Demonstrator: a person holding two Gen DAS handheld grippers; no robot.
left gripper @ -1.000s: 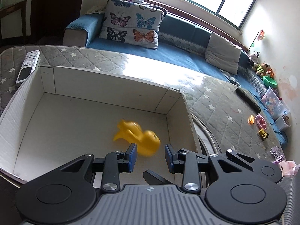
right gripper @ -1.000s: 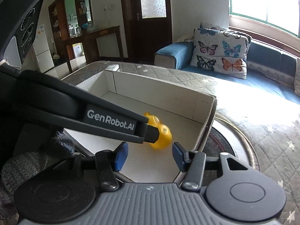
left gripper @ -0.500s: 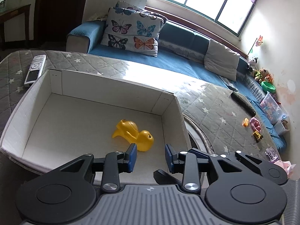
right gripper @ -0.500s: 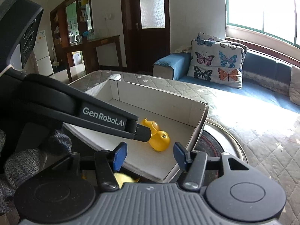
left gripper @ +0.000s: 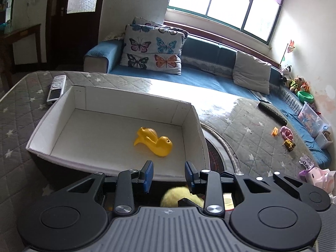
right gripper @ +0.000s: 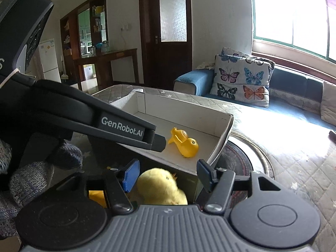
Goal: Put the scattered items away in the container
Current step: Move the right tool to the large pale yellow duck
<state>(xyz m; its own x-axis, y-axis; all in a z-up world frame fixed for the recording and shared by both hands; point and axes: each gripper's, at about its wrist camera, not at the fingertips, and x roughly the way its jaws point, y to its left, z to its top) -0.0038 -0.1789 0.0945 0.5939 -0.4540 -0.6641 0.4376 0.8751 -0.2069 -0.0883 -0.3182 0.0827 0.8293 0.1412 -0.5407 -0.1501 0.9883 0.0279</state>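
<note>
A yellow rubber duck [left gripper: 154, 139] lies on its side inside the white open box [left gripper: 117, 98] on the quilted surface; it also shows in the right wrist view [right gripper: 185, 142], in the box [right gripper: 222, 130]. My left gripper [left gripper: 169, 175] is open and empty, above the box's near wall. My right gripper [right gripper: 168, 175] is open and empty, in front of the box. A fluffy yellow chick toy [right gripper: 160, 187] sits just below and between its fingers, outside the box; it also shows in the left wrist view [left gripper: 180, 197].
A remote [left gripper: 56, 87] lies left of the box. Small toys [left gripper: 286, 133] and a dark remote [left gripper: 272, 113] lie scattered on the quilt at right. A blue sofa with a butterfly pillow [left gripper: 153, 50] stands behind. The left gripper's body [right gripper: 84, 113] crosses the right wrist view.
The duck fell from my left gripper into the box and came to rest on its side. Both grippers have pulled back and up from the box; the yellow chick has come into view.
</note>
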